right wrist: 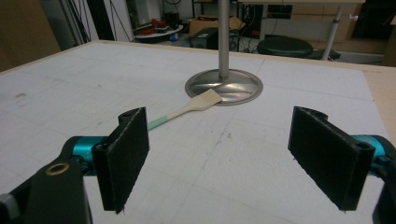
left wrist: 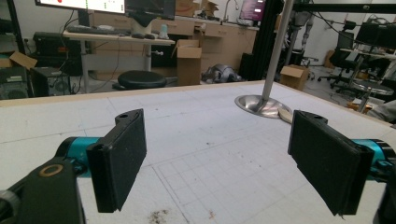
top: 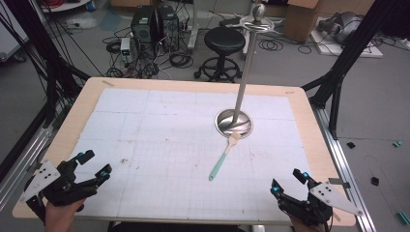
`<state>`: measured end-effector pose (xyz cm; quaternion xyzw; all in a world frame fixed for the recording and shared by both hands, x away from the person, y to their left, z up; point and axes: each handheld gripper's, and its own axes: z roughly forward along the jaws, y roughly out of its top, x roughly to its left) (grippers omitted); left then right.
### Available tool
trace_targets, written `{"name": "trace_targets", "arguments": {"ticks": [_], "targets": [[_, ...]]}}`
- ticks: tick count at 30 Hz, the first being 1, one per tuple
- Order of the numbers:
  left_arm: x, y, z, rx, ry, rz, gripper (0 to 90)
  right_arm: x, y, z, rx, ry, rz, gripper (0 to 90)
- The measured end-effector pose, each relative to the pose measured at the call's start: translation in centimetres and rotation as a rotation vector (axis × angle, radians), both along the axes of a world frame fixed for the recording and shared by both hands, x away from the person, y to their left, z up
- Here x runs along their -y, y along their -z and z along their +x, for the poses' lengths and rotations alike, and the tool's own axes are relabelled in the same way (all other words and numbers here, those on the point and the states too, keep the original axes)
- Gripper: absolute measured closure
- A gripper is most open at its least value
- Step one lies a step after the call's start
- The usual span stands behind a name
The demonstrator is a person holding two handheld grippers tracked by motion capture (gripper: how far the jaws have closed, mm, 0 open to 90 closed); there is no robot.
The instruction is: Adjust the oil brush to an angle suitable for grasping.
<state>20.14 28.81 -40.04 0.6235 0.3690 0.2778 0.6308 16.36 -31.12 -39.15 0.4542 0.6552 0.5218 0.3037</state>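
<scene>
A wooden spatula point(top: 223, 157) with a teal handle lies flat near the middle of the white gridded mat point(top: 159, 145); its pale blade rests against the round base of a tall metal stand point(top: 234, 122). In the right gripper view the spatula point(right wrist: 194, 107) lies ahead, blade touching the stand's base point(right wrist: 224, 87). My left gripper point(top: 97, 163) sits at the near left corner, jaws wide apart and empty. My right gripper point(top: 288, 183) sits at the near right corner, also open with nothing between its pads. The stand's base point(left wrist: 262, 105) appears far ahead in the left gripper view.
The stand's pole point(top: 247, 63) rises high to a hooked top with a ball. Beyond the far table edge stand a black stool point(top: 224, 41), computer cases and tangled cables. Black frame legs flank the table.
</scene>
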Motion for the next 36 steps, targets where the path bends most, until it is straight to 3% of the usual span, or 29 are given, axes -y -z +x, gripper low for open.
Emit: {"name": "trace_targets", "arguments": {"ticks": [13, 14, 19, 24, 25, 26, 30, 33, 36], "targets": [[0.1, 0.4, 0.6, -0.021, -0.014, 0.004, 20.5, 0.0, 0.4, 0.0, -0.039, -0.009, 0.018, 22.0], [0.2, 0.5, 0.6, -0.023, -0.008, 0.008, 20.7, -0.6, 0.6, 0.2, -0.052, -0.052, 0.02, 32.8], [0.2, 0.6, 0.7, -0.029, -0.003, 0.016, 21.4, -2.8, 1.3, 1.7, -0.097, -0.144, 0.014, 51.3], [0.1, 0.8, 0.9, -0.041, -0.003, 0.016, 21.8, -5.9, 2.5, 3.8, -0.167, -0.256, -0.057, 77.7], [0.1, 0.8, 0.9, -0.041, -0.003, 0.016, 21.8, -5.9, 2.5, 3.8, -0.167, -0.256, -0.057, 77.7], [0.1, 0.9, 0.9, -0.044, -0.004, 0.017, 21.9, -7.4, 3.0, 4.7, -0.192, -0.304, -0.104, 86.7], [0.1, 0.9, 0.9, -0.044, -0.002, 0.018, 22.2, -9.8, 3.7, 6.2, -0.243, -0.355, -0.154, 89.1], [0.1, 0.9, 1.0, -0.049, 0.001, 0.024, 22.6, -11.6, 4.5, 7.3, -0.324, -0.362, -0.188, 89.1], [0.0, 1.0, 1.1, -0.055, 0.001, 0.03, 23.1, -13.1, 5.1, 8.2, -0.35, -0.383, -0.208, 89.1]]}}
